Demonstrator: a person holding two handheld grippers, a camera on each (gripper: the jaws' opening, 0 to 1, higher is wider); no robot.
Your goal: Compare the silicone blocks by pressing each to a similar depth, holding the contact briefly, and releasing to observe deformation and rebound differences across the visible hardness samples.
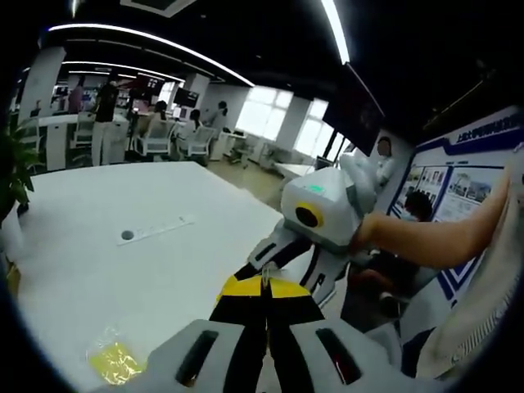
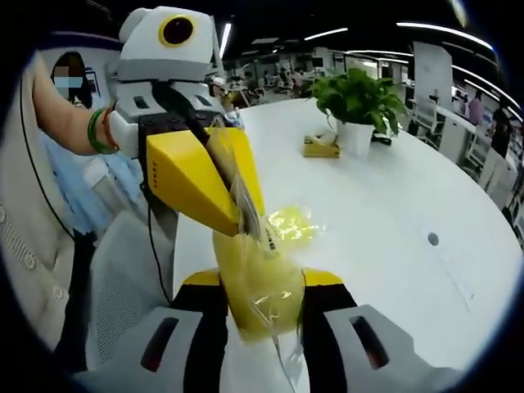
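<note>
1. Nearest the lens in the right gripper view, your right gripper (image 2: 262, 299) has its yellow-tipped jaws clenched on a yellow silicone block in a clear bag (image 2: 258, 282), which sits between them and bulges slightly upward.
2. Your left gripper (image 2: 237, 192) comes in from the upper left of that view, and its yellow jaws pinch the top of the same bag, so both tools hold one packet above the white table (image 2: 385, 196).
3. In the left gripper view, the left gripper's own jaws meet with no gap showing, and the right gripper (image 1: 315, 217) sits just beyond them, held by a bare hand (image 1: 364, 233).
4. A second bagged yellow block (image 2: 291, 223) lies flat on the table just past the held one; it also appears low in the left gripper view (image 1: 116, 360).
5. I judge you are still unpacking or positioning a sample, not yet pressing.
6. The next move calls for freeing the block from its bag and laying it flat on the table beside the other, so both can take a comparable press.
7. A potted plant (image 2: 356, 102) stands well apart from the work, further along the table.
</note>
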